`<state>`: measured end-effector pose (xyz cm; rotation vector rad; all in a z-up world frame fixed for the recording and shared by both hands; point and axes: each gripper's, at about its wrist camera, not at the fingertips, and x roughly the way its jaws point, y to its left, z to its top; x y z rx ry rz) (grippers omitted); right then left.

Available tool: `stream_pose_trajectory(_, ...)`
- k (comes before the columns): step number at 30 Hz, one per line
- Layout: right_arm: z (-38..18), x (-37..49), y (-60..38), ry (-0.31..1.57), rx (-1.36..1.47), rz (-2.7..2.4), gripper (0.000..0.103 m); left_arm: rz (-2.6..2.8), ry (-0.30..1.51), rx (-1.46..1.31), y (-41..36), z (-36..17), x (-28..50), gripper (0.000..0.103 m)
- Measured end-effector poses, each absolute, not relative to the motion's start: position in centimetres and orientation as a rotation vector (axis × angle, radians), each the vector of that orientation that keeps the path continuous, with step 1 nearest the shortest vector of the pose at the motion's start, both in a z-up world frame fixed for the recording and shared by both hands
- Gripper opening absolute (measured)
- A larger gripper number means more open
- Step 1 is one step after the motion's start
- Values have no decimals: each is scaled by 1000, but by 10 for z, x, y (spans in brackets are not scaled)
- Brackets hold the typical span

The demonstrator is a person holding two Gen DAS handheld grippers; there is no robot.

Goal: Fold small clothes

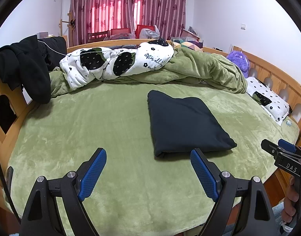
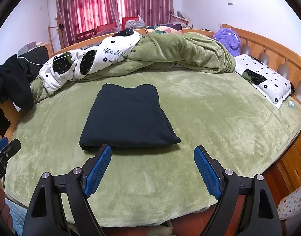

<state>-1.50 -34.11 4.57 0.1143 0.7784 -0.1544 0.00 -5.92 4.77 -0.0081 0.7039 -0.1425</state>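
Observation:
A dark navy garment [image 1: 181,123] lies folded into a flat rectangle on the green bed cover [image 1: 91,129]; it also shows in the right wrist view [image 2: 126,120]. My left gripper [image 1: 148,155] is open and empty, held above the bed's near edge, the garment just ahead and to its right. My right gripper [image 2: 152,153] is open and empty, just short of the garment's near edge. The right gripper also shows at the right edge of the left wrist view [image 1: 278,149]. The left gripper shows at the left edge of the right wrist view [image 2: 6,147].
A rumpled green blanket [image 1: 199,68] and a white strawberry-print quilt [image 1: 115,63] lie heaped across the far side. A white pillow [image 1: 268,98] and purple plush toy [image 1: 238,61] sit at the right. Black clothes [image 1: 22,66] hang over the wooden bed frame [image 1: 5,129] at the left.

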Motion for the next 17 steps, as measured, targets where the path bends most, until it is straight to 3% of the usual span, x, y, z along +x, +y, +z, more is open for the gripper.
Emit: stream_pose_trajectory(17,47,-19,-340,772,115,-162,85,-142,701,-7,-64,50,-3,87)
